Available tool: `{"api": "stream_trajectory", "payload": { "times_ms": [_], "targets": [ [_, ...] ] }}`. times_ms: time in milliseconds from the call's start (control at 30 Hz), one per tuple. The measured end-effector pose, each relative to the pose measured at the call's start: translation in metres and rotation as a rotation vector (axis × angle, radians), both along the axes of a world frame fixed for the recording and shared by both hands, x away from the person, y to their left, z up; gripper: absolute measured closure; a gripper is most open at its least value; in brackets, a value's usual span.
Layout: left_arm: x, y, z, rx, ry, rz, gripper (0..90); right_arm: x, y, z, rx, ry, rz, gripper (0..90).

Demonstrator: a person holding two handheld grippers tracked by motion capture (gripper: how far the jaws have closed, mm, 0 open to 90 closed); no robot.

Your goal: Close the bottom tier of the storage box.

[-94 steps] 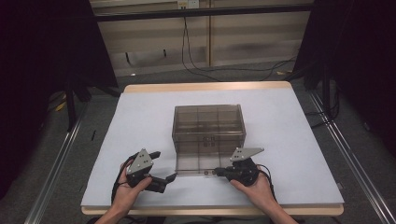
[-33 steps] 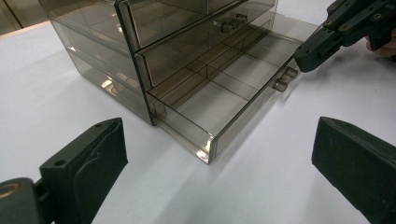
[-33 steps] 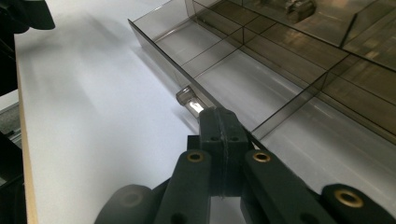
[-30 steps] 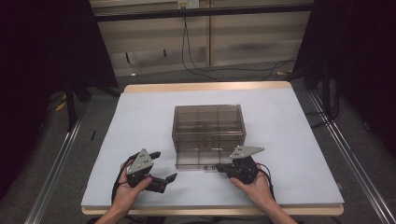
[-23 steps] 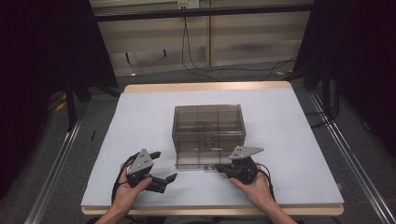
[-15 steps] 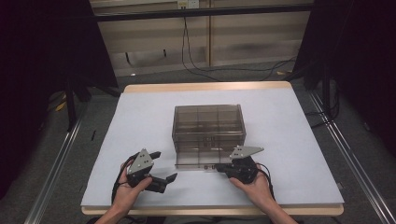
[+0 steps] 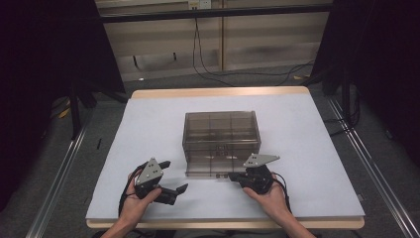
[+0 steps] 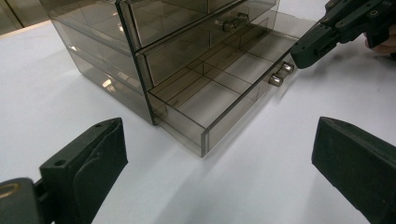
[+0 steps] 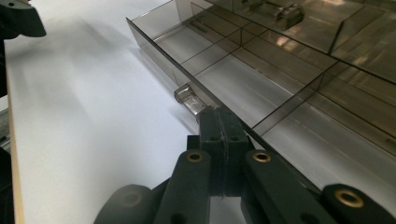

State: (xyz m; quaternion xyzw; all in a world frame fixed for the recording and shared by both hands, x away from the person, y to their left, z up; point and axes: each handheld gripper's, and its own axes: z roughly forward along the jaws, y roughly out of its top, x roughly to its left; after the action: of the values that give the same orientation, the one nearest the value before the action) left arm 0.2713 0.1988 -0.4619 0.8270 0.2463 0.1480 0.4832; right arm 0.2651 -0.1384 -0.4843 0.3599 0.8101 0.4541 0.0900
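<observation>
At mid-table sat a smoky drawer box [image 7: 221, 136], its bottom drawer [image 8: 219, 100] pulled partly out. Right gripper [image 7: 236, 176], jaws pressed together, rested at the drawer's handle [image 8: 280, 74]. Left gripper [image 7: 174, 177] gaped wide, near left. Pulling off-centre might skew the light box.

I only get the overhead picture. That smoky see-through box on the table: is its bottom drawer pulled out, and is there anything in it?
Observer: Yes. The left gripper view shows the bottom drawer sticking out of the box, and its divided compartments look bare.
Operator: Is the right-hand tool gripping the drawer's handle?
Observer: It doesn't look so. In the right gripper view the right gripper has its jaws pressed flat together, and the clear handle sits just ahead of the tips, not between them.
</observation>
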Motion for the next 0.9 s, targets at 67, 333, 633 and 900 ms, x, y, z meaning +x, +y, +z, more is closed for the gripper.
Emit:
{"api": "stream_trajectory", "payload": {
  "times_ms": [67,333,633,900],
  "targets": [
    [0.0002,-0.0002,-0.0001,0.000,0.000,0.001,3.3,0.0002,0.0003,-0.0001,-0.001,0.001,-0.004,90.0],
    [-0.0007,0.0006,0.0008,-0.003,-0.003,0.009,3.3,0.0002,0.0004,-0.0001,-0.007,0.003,-0.003,90.0],
    [-0.0001,0.0009,0.0009,0.003,-0.003,0.005,3.2,0.0002,0.0002,0.0001,-0.009,0.001,-0.009,90.0],
    [-0.0005,0.0016,0.0010,-0.010,-0.001,0.005,3.2,0.0017,0.0024,-0.0006,-0.027,0.015,-0.026,90.0]
  ]
}}
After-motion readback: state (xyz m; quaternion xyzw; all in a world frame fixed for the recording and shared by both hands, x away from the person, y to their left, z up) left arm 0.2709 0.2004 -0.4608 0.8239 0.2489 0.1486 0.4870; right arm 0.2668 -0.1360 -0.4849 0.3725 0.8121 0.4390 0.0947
